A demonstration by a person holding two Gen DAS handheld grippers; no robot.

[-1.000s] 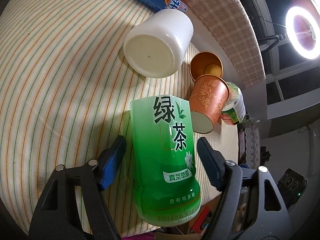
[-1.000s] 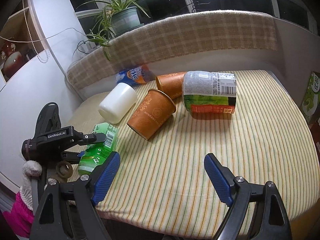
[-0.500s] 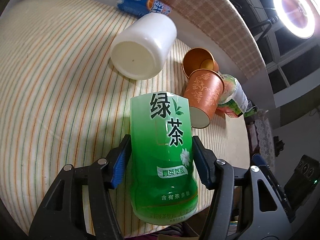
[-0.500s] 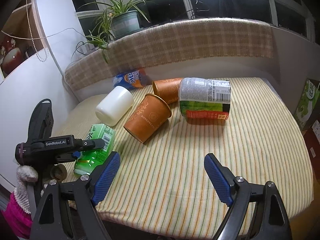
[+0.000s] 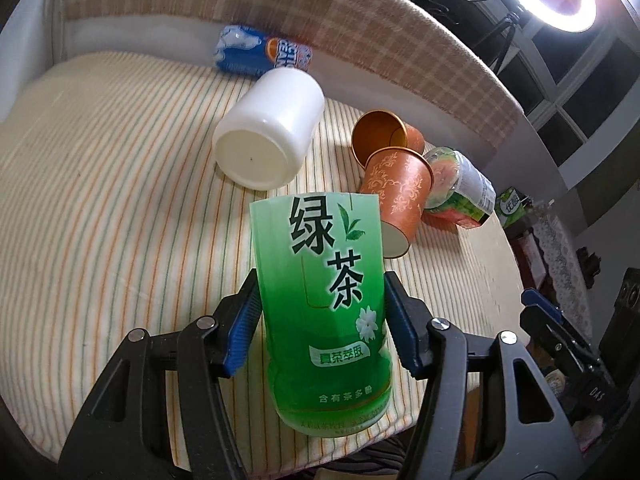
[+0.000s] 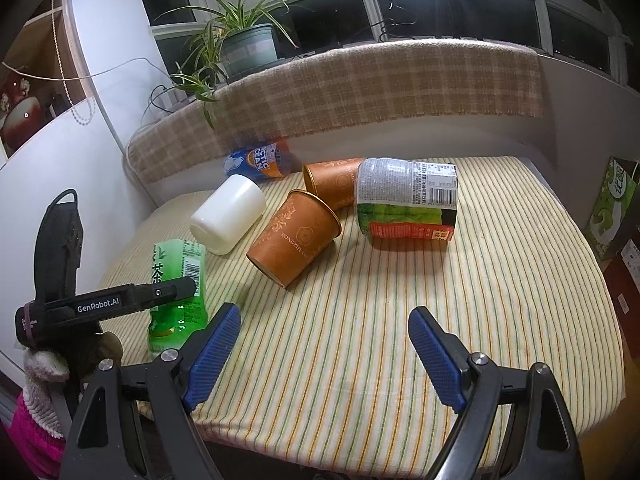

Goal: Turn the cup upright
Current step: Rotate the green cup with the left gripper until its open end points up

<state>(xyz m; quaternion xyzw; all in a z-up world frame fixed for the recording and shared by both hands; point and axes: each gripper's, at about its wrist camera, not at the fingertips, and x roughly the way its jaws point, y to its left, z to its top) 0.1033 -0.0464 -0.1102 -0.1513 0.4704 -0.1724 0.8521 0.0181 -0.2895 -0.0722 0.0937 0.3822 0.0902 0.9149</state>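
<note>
My left gripper [image 5: 322, 324] is shut on a green tea cup [image 5: 320, 296] with Chinese lettering, its blue pads pressing both sides. The cup is tilted up off the striped cloth, base end toward the camera. In the right wrist view the same green cup [image 6: 178, 280] stands steeply near the table's left edge, held by the left gripper [image 6: 176, 290]. My right gripper [image 6: 324, 354] is open and empty above the table's front edge.
On the striped table [image 6: 440, 300] lie a white cup [image 6: 228, 220], two orange paper cups [image 6: 294, 238] [image 6: 334, 182], a labelled clear cup [image 6: 406, 204] and a blue can [image 6: 256, 162]. A plaid-covered ledge [image 6: 360, 88] and a potted plant [image 6: 244, 46] stand behind.
My left gripper closed on the green cup, then lifted and tilted it up from lying toward standing. The right gripper stayed open and drew back slightly.
</note>
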